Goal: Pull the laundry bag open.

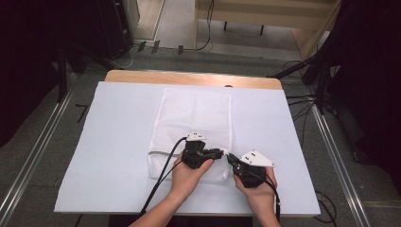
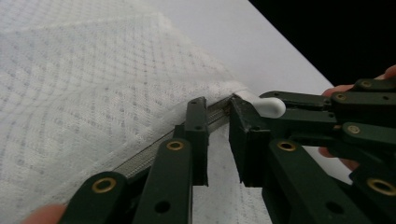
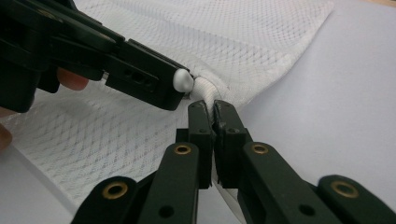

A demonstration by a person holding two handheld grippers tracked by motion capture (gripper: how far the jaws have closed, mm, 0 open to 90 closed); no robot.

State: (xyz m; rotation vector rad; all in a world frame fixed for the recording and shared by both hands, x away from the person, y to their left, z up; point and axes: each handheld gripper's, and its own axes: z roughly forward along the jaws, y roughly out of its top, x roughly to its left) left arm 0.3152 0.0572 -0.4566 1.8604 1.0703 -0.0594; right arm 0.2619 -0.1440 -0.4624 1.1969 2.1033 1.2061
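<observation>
A white mesh bag (image 1: 194, 123) lies flat on a pale sheet (image 1: 118, 142) that covers the table. Both grippers meet at the bag's near right corner. My right gripper (image 3: 214, 108) is shut on the bag's hemmed corner edge (image 3: 205, 91). My left gripper (image 2: 217, 109) has its jaws a narrow gap apart, straddling the grey zipper (image 2: 149, 156) near its end. The white zipper pull (image 2: 270, 106) sticks out just past the left gripper's right jaw; in the right gripper view the pull (image 3: 183, 80) sits at that gripper's tip. In the high view the left gripper (image 1: 221, 152) and right gripper (image 1: 230, 158) nearly touch.
A wooden table edge (image 1: 189, 78) shows beyond the sheet. Cables (image 1: 302, 101) and dark stands crowd the floor to the right, and a metal rail (image 1: 38, 142) runs along the left. Bare sheet lies on both sides of the bag.
</observation>
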